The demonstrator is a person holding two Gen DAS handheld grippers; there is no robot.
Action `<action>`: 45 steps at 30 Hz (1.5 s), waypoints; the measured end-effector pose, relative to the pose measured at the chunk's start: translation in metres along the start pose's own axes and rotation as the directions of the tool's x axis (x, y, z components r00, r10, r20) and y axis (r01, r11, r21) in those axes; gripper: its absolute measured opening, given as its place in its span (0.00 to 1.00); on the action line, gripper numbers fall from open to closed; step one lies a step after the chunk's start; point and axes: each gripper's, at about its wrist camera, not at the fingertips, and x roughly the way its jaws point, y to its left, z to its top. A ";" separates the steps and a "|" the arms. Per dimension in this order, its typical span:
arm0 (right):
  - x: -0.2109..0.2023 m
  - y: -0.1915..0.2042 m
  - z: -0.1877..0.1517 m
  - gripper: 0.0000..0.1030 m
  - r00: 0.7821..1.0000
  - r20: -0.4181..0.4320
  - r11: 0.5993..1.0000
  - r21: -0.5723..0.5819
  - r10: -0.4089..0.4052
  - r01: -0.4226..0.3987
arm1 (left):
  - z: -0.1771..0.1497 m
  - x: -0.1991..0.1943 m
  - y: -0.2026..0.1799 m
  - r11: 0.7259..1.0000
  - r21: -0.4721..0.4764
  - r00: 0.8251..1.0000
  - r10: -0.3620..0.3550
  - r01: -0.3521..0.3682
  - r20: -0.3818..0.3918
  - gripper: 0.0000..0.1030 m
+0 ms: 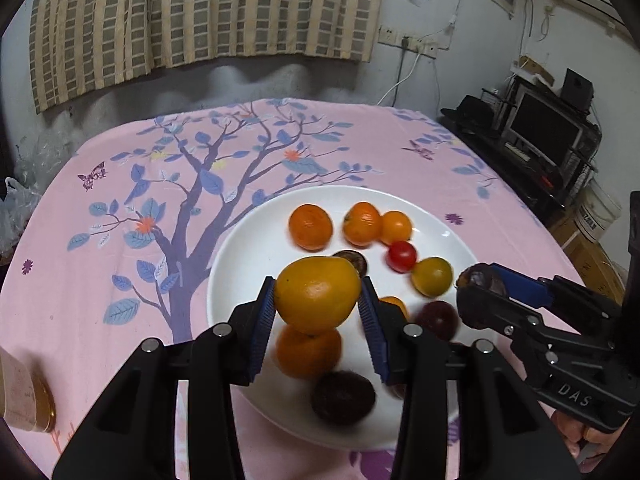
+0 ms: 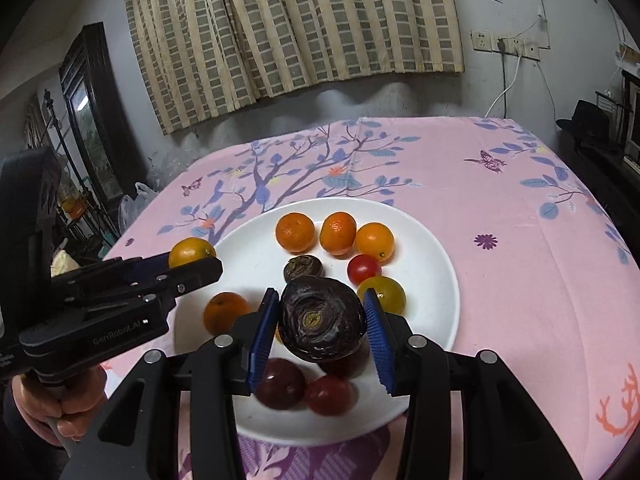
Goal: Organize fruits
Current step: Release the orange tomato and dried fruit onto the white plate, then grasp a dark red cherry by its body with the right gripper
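**Both grippers loaded over the plate**

Pink tablecloth (image 1: 100, 208) lies under the white plate (image 1: 248, 240). Left wrist view: my left gripper (image 1: 320, 300) clamps a yellow-orange fruit (image 1: 318, 294) above the plate.

Right wrist view: my right gripper (image 2: 322, 322) squeezes a dark wrinkled fruit (image 2: 322, 324) over the plate; only here its puckered end shows.

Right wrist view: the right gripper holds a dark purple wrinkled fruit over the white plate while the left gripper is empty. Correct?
Not quite. The left gripper is not empty: the left wrist view shows it shut on a yellow-orange fruit. The right gripper does hold the dark purple wrinkled fruit over the white plate.
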 end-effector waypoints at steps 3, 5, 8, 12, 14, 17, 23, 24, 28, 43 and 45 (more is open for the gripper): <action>0.016 -0.002 0.002 0.43 1.000 -0.024 1.000 -0.007 -0.006 0.005 | 0.002 0.015 0.003 1.000 0.010 1.000 0.024 -0.024 -0.015 0.40; 0.022 -0.001 0.002 0.43 0.999 -0.041 1.000 -0.012 0.000 0.000 | 0.002 0.023 0.005 1.000 0.011 0.999 0.029 -0.029 -0.032 0.40; 0.016 0.003 0.001 0.49 0.999 -0.034 0.999 -0.039 0.015 -0.016 | 0.000 0.024 0.008 0.999 -0.002 0.998 0.033 -0.033 -0.053 0.45; -0.001 0.015 0.000 0.51 1.000 -0.002 0.997 -0.080 0.006 -0.006 | -0.009 -0.003 0.005 0.998 0.026 0.998 0.063 -0.063 0.011 0.67; -0.009 0.020 -0.002 0.52 1.000 0.002 0.997 -0.082 0.014 -0.013 | -0.017 -0.023 0.003 0.996 0.042 0.996 0.075 -0.077 0.040 0.72; -0.025 0.026 -0.011 0.55 1.000 0.005 0.995 -0.091 0.030 -0.030 | -0.032 -0.050 0.006 0.995 0.030 0.994 0.090 -0.092 0.062 0.77; -0.051 0.034 -0.043 0.58 0.998 -0.011 0.993 -0.106 0.057 -0.058 | -0.078 -0.084 0.025 0.988 -0.073 0.987 0.142 -0.137 0.075 0.89; -0.052 0.034 -0.051 0.58 0.998 -0.025 0.992 -0.112 0.057 -0.059 | -0.087 -0.085 0.030 0.985 -0.094 0.986 0.151 -0.144 0.071 0.90; -0.052 0.039 -0.080 0.58 0.992 -0.100 0.986 -0.139 0.080 -0.094 | -0.113 -0.077 0.046 0.966 -0.131 0.974 0.228 -0.225 0.010 0.91; -0.041 0.095 -0.127 0.48 0.956 -0.266 0.915 -0.341 0.124 -0.214 | -0.117 -0.084 0.064 0.961 -0.203 0.982 0.191 -0.188 -0.007 0.92; -0.037 0.095 -0.129 0.47 0.955 -0.276 0.918 -0.343 0.106 -0.201 | -0.116 -0.084 0.062 0.961 -0.203 0.982 0.189 -0.187 -0.009 0.92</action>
